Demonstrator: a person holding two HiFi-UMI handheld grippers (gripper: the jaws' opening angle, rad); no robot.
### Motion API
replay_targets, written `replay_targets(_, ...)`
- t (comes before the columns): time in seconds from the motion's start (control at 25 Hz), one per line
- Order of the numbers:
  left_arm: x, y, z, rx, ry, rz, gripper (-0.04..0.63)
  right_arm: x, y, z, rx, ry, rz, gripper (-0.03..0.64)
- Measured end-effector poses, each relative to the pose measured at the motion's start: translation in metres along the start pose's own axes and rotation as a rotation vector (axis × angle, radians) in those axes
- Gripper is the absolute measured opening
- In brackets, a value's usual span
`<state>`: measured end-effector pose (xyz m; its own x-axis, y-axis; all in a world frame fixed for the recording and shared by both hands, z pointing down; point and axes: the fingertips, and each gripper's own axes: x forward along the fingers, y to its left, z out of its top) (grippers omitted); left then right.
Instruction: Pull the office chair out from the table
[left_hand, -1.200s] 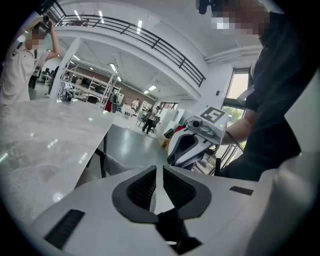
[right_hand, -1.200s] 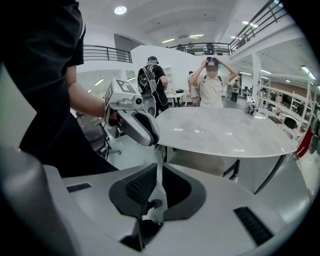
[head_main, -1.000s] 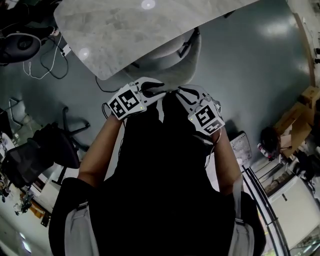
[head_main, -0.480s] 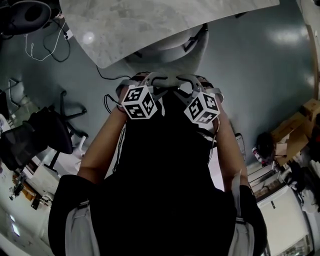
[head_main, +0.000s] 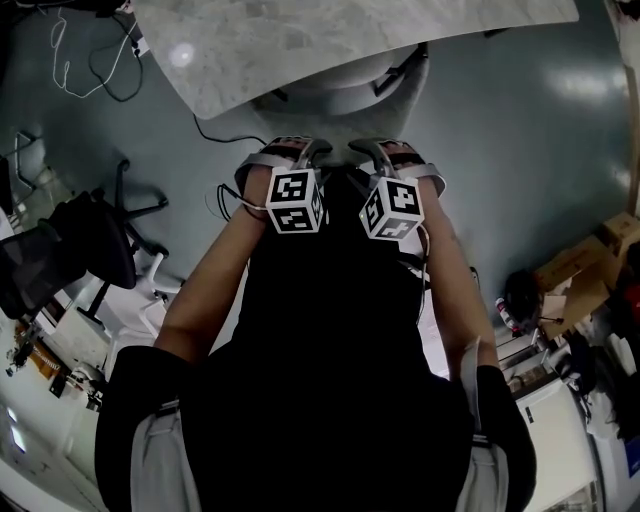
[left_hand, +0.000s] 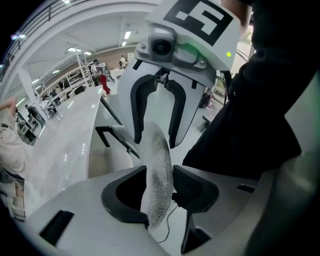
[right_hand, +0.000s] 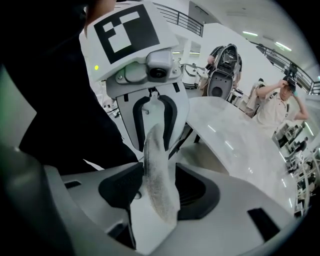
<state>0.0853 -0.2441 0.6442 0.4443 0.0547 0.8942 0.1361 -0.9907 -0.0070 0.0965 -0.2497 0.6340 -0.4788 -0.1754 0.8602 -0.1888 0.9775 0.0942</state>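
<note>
A grey office chair (head_main: 345, 95) is tucked under the marbled white table (head_main: 300, 40) at the top of the head view. Both grippers hang side by side over its backrest, pointing steeply down. The left gripper (left_hand: 159, 187) has the backrest's thin grey top edge (left_hand: 156, 165) between its dark pads, with a gap on the left side. The right gripper (right_hand: 159, 189) straddles the same edge (right_hand: 159, 170), with a gap at its right pad. Both pairs of jaws have just been opening and stand open. Each gripper view shows the other gripper facing it.
A black office chair (head_main: 70, 265) stands at the left. Cables (head_main: 90, 70) trail over the grey floor by the table's corner. Cardboard boxes (head_main: 585, 260) and white units sit at the right. People stand far off in both gripper views.
Both grippers have rolled so that their marker cubes face up, have drawn closer together, and have sunk over the chair's backrest.
</note>
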Motion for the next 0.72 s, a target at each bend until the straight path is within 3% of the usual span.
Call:
replay_targets(0.28, 0.014, -0.004, -0.011, -0.005, 0.080, 0.015, 0.170, 0.021, 0.010, -0.009, -0.041, 0.073, 0.043, 0.207)
replay_targets(0.52, 0.023, -0.003, -0.018, 0.000, 0.095, 0.019, 0.170, 0.036, 0.006, -0.011, -0.062, 0.126, -0.005, 0.202)
replay_targets(0.72, 0.029, -0.001, -0.020, 0.011, 0.104, 0.009, 0.167, 0.040, 0.009, -0.011, -0.053, 0.127, 0.012, 0.144)
